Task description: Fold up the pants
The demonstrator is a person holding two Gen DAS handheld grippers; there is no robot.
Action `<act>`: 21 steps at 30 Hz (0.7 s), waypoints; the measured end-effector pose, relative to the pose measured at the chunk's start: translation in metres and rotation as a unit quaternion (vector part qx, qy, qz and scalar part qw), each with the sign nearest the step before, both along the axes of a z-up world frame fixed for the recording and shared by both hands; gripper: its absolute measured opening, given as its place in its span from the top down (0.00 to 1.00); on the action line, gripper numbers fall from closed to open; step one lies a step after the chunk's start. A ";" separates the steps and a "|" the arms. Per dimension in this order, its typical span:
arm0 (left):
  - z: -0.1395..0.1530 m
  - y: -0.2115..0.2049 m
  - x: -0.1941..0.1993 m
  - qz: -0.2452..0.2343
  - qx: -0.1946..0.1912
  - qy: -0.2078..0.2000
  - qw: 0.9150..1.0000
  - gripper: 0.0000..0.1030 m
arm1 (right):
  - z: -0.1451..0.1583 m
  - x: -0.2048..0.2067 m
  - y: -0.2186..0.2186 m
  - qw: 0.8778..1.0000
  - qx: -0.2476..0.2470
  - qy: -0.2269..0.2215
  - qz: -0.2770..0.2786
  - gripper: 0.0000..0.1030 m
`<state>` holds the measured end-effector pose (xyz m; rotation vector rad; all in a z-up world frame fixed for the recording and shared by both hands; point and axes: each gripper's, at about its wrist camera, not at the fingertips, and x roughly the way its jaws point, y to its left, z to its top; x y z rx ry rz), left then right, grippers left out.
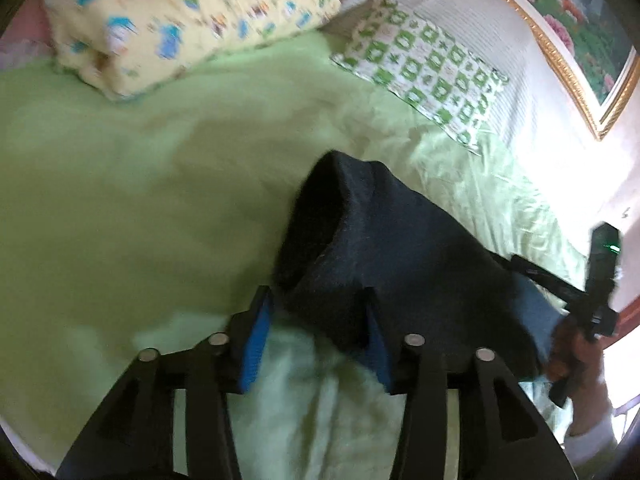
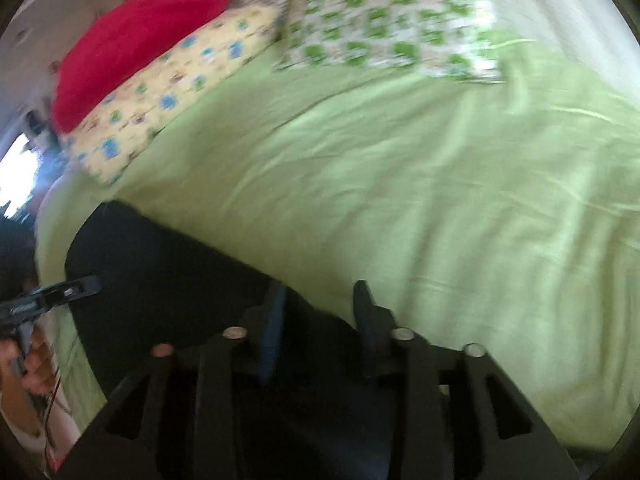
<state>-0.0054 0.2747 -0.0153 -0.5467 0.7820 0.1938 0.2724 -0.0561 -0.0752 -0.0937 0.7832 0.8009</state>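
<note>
Dark navy pants (image 1: 380,248) lie bunched on a light green bedsheet (image 1: 140,184). My left gripper (image 1: 316,316) is open; its blue-padded fingers (image 1: 256,344) stand wide apart at the near edge of the pants, the right finger against the cloth. In the right wrist view the pants (image 2: 168,264) stretch from the left to under my right gripper (image 2: 318,304), which is open with the cloth between and below its fingers. The right gripper also shows at the right edge of the left wrist view (image 1: 600,280), held in a hand. Both views are blurred.
A yellow patterned pillow (image 1: 180,16) with a red cushion (image 2: 136,44) on it lies at the head of the bed. A green-and-white checked pillow (image 1: 432,64) lies beside it. A gold-framed picture (image 1: 568,40) hangs on the wall.
</note>
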 end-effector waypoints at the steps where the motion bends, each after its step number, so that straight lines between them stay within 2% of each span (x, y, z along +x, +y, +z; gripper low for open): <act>1: 0.002 -0.001 -0.005 0.005 0.001 -0.001 1.000 0.54 | 0.006 -0.004 -0.011 1.000 0.013 0.003 -0.003 0.63; 7: 0.028 -0.021 -0.035 0.028 0.022 -0.026 0.999 0.55 | 0.026 -0.051 -0.074 0.996 0.075 0.010 -0.036 0.61; 11: 0.044 -0.041 -0.037 0.015 0.015 -0.048 0.999 0.48 | 0.025 -0.081 -0.108 0.993 0.092 0.026 -0.068 0.60; 16: 0.055 -0.083 -0.025 -0.035 0.012 -0.054 0.998 0.48 | 0.020 -0.105 -0.156 0.987 0.105 0.046 -0.116 0.59; 21: 0.058 -0.140 0.005 -0.105 0.019 -0.046 0.993 0.48 | 0.021 -0.128 -0.207 0.978 0.126 0.046 -0.161 0.57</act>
